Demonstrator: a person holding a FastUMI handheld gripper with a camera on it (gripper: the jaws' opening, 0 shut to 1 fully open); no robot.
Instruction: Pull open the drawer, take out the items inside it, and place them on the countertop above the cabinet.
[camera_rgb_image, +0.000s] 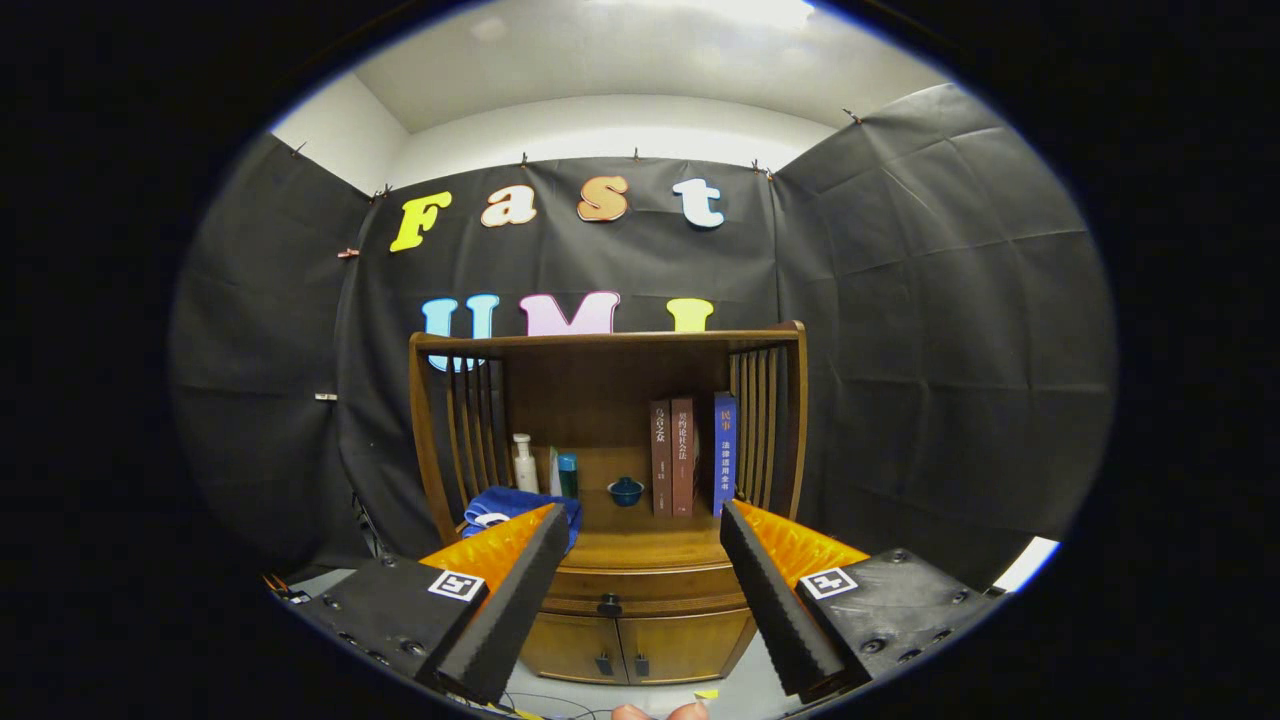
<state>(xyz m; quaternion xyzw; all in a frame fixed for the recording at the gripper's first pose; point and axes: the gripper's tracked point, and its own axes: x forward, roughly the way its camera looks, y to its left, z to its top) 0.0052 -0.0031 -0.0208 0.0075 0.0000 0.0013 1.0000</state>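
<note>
Claw (640, 520) spread wide, gripping nothing, well short of the cabinet (610, 480); drawer (645, 590) shut, knob (609, 604) between the fingers.

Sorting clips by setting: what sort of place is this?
Likely a staged recording booth, not a home: black cloth walls surround a lone wooden cabinet holding books and bottles. The open gripper faces its closed drawer.

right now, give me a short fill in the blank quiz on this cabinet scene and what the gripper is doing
1. The gripper is ____, its fingers spread with nothing between them.
2. The drawer with the dark knob is ____.
3. The small blue bowl sits on the countertop, left of the standing ____.
4. The blue cloth lies in front of a white ____.

Missing words: open; closed; books; bottle
</note>
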